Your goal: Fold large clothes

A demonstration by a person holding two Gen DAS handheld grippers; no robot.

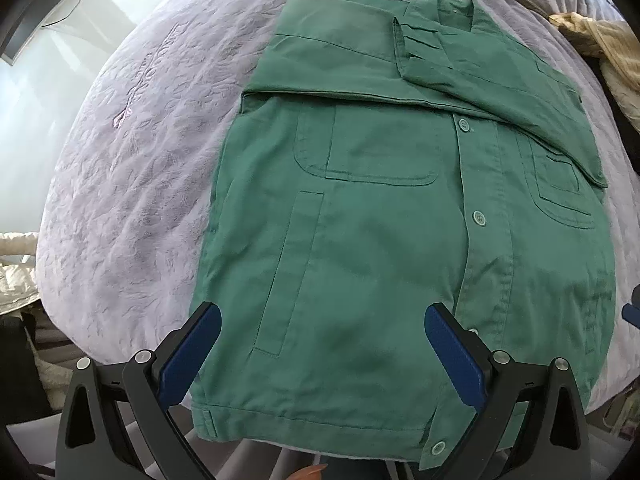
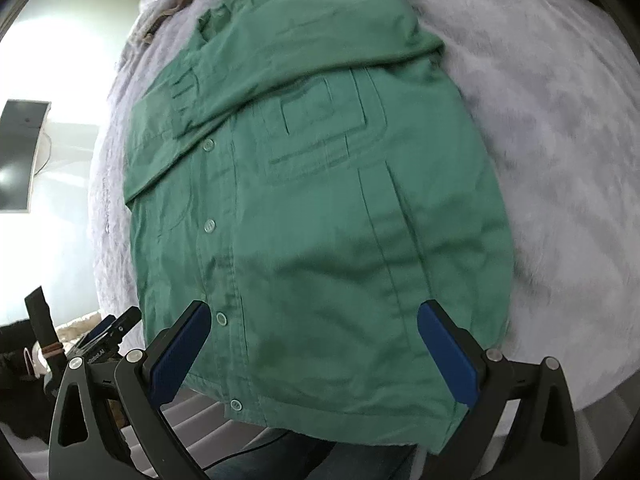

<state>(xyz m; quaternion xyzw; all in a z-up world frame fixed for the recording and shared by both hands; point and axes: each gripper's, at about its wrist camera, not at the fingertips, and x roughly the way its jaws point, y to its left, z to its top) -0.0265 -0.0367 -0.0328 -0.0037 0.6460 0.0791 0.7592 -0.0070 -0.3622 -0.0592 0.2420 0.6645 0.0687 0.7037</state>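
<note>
- Left wrist view: the left tool [image 1: 322,334] is hovering with its jaws apart and nothing between them, just above the near hem of the green jacket [image 1: 380,240]. The jacket is lying flat on the lilac bedspread [image 1: 132,200], sleeves folded across the chest, its long axis running straight away from the tool toward the collar.
- Right wrist view: the right tool [image 2: 314,330] is likewise gaping wide and holding nothing, poised over the same hem of the jacket [image 2: 320,220]. Both tools look about equally near, so I'd guess the hem gets lifted toward the collar.

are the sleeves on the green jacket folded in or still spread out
Folded in: both sleeves lie across the jacket chest, one cuff on top, none on the bedspread.
</note>
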